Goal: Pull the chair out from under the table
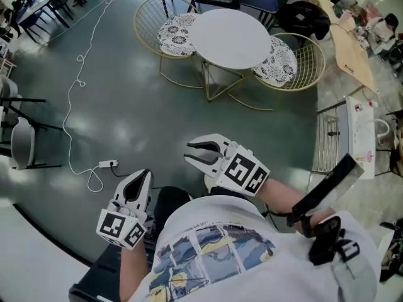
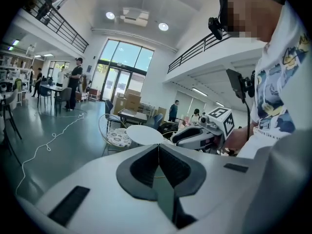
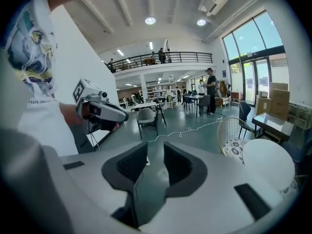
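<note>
left hand-held gripper is closed, jaws pressed together on nothing, held low and close to the person's body. right hand-held gripper is partway open with only bare floor showing between its jaws, so it's empty too. both are well apart from the table, which sits at the far side of the floor in the head view. two wire chairs with patterned cushions flank it, left chair and right chair, each with its seat tucked a bit under the round top. so honestly the task hasn't really started as far as i can see: neither chair is out, nothing is gripped, nothing touched. can't tell which chair is the target, the task just says "the chair". what's left, i'd guess, is basically everything: get over there, put a gripper on a chair's wire rim or back, close on it, then drag the chair clear of the top. the closed gripper would have to open first if it's the one used. there's also a white cable snaking over the floor off to the left, away from the straight path.
</note>
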